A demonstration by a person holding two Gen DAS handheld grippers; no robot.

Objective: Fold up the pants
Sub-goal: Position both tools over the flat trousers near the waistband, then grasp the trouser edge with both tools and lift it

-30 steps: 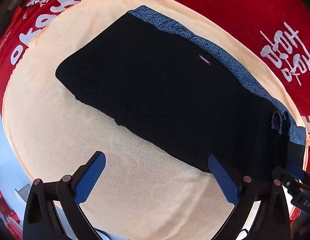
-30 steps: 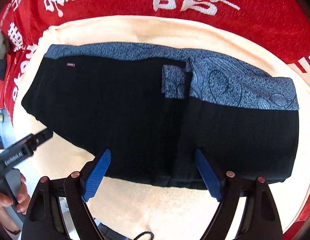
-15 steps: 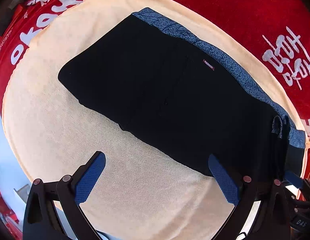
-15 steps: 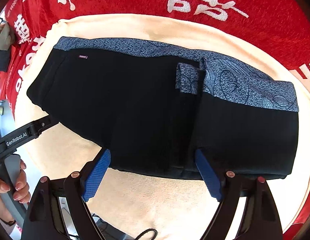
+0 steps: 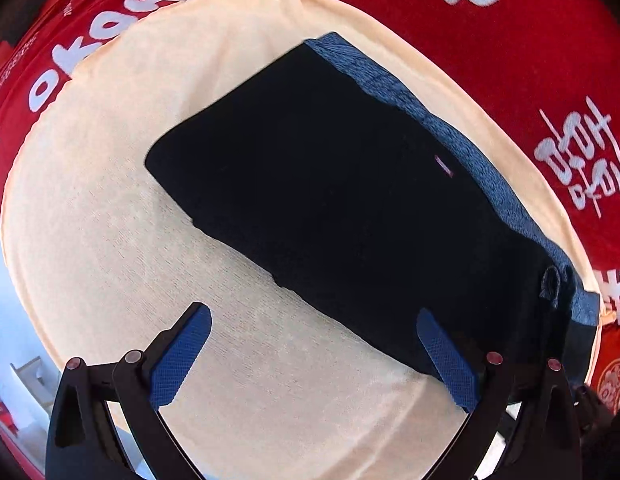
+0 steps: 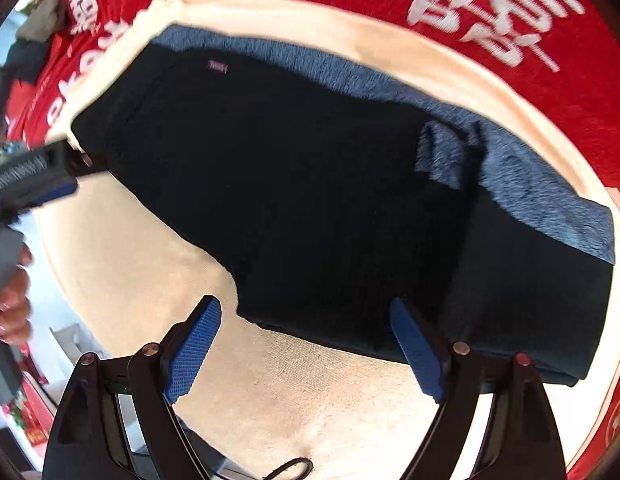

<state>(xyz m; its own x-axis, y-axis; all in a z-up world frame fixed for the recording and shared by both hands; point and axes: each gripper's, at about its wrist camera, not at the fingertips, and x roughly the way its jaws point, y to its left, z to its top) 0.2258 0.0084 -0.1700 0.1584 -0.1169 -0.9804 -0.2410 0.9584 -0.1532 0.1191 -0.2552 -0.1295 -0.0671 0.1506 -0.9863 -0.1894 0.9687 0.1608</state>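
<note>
As before, pants (image 5: 350, 208) flat, closer.

Surface cover: a red cloth (image 5: 510, 40) printed with white characters, spread over the whole surface.
On the red cloth: a cream towel (image 5: 129, 240), laid flat, its far edge slightly rumpled.
On the towel: black pants (image 5: 330, 200) with a blue-grey patterned waistband (image 6: 550, 196), folded into a long block lying diagonally.
Towel margin: bare cream strip all around the pants, widest on the near side.
</note>
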